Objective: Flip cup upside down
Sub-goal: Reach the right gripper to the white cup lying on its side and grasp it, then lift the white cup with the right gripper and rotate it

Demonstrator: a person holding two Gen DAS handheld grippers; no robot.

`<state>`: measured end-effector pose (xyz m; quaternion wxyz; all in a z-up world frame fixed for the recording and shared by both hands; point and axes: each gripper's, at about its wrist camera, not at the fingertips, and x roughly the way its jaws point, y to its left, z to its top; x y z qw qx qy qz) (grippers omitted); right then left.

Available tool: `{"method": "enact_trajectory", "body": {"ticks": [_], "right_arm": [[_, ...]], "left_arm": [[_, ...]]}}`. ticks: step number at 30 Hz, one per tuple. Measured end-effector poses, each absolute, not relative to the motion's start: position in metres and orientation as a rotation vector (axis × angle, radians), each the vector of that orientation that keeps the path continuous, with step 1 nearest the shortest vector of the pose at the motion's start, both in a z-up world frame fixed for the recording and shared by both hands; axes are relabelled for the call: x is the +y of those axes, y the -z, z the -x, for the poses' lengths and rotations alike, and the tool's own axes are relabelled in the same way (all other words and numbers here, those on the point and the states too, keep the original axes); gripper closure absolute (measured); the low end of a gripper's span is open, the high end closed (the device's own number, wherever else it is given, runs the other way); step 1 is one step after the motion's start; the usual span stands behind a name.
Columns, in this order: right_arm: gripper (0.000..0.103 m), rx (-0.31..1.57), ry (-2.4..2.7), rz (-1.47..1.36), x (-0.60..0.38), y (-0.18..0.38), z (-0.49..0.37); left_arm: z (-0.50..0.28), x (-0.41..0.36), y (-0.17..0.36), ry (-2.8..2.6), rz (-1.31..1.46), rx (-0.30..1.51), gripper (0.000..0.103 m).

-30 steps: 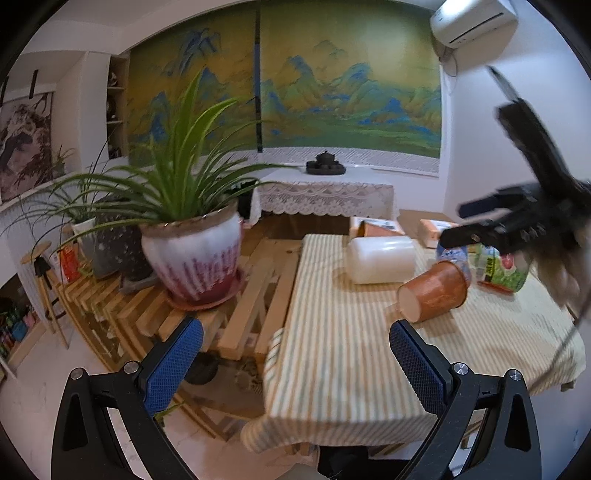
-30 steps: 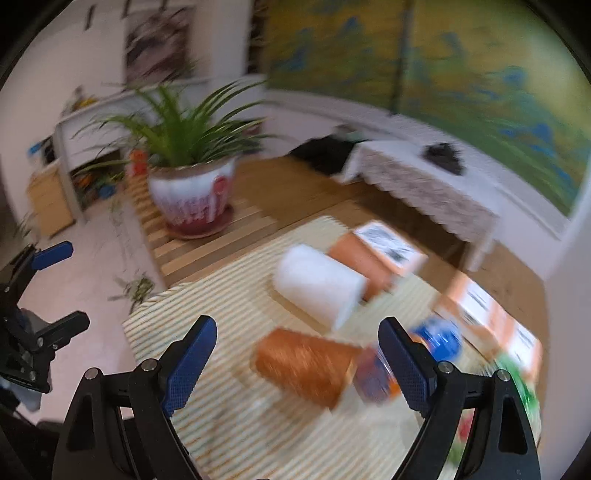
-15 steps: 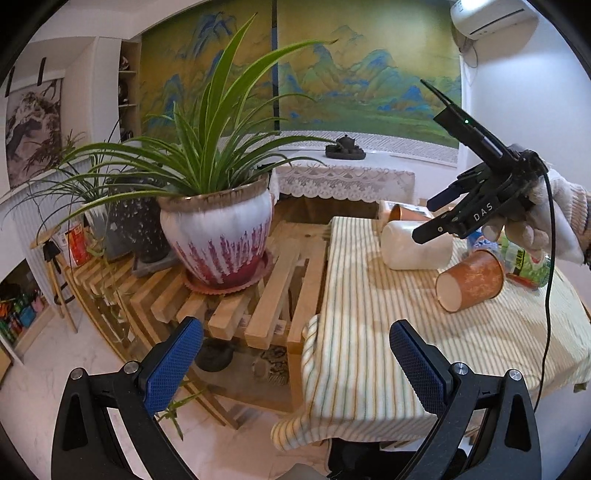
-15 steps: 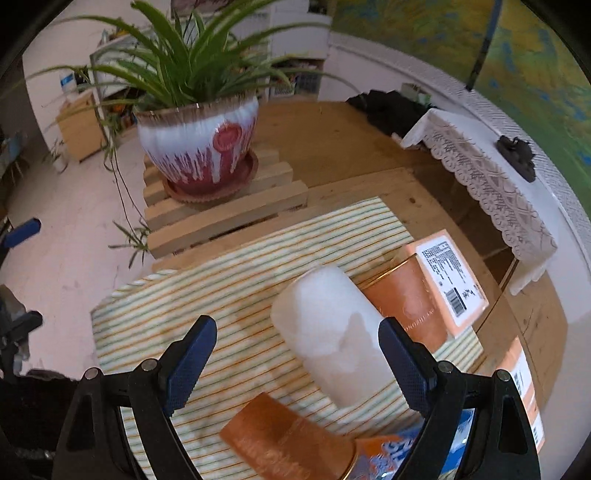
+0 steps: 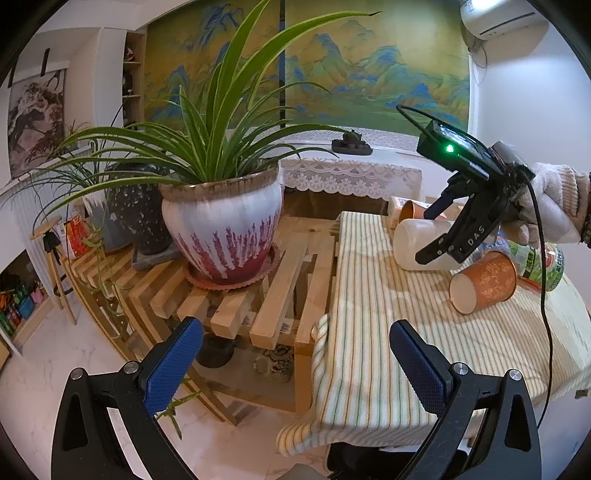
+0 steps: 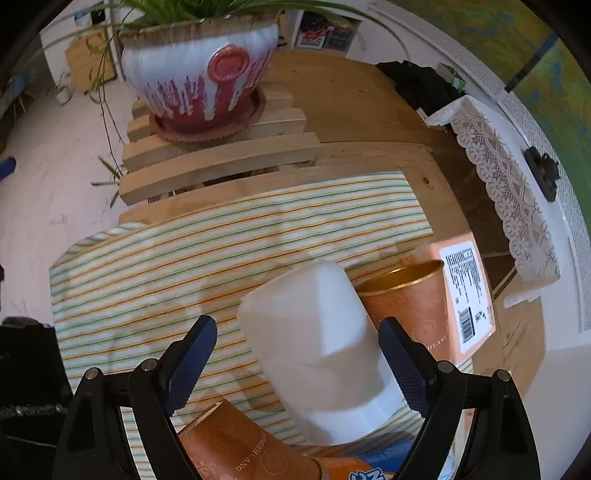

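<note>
Bench point(image 5: 369, 332) under striped cloth, cluttered at far end.

White cup point(image 6: 317, 354) lies on its side there, touching orange cup point(image 6: 410, 310) behind.

Judged light, stiff plastic, smooth, likely slippery; grip mid-body across the sides.

Right claw point(image 6: 295, 354) spread wide, straddling white cup, pads not touching.

Left claw point(image 5: 291, 354) wide open, empty, off bench edge.

White cup's mouth hidden; near orange cup point(image 5: 484, 282) cut off in right view.

- A wide green-and-blue mountain landscape painting point(image 5: 332, 74) spans the back wall.
- A white air conditioner point(image 5: 502, 18) hangs high in the right corner.
- A white lace-edged cloth point(image 5: 351, 177) drapes a low table below the painting.
- A slatted wooden plant stand point(image 5: 266, 295) sits on the pale marble floor point(image 5: 44, 369).
- An ink scroll painting point(image 5: 33, 114) hangs on the left.
</note>
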<state>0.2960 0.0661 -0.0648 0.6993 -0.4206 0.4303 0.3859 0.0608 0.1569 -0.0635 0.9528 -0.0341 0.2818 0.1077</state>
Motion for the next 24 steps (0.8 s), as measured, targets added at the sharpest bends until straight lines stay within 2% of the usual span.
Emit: {"method": "enact_trajectory", "body": {"ticks": [8,12,24], "right_arm": [[0.016,0.908,-0.79,1.14,0.08,0.083,-0.288],[0.025,0.867,-0.724,1.211,0.083,0.092,-0.287],[0.026,0.796,-0.786,1.16,0.106,0.066,-0.262]], "left_arm": [[-0.062,0.16,0.064,-0.207,0.089,0.578,0.001],[-0.061,0.162,0.064,-0.21,0.1,0.578,0.001],[-0.049,0.165,0.057,-0.231,0.102,0.563,0.001]]}}
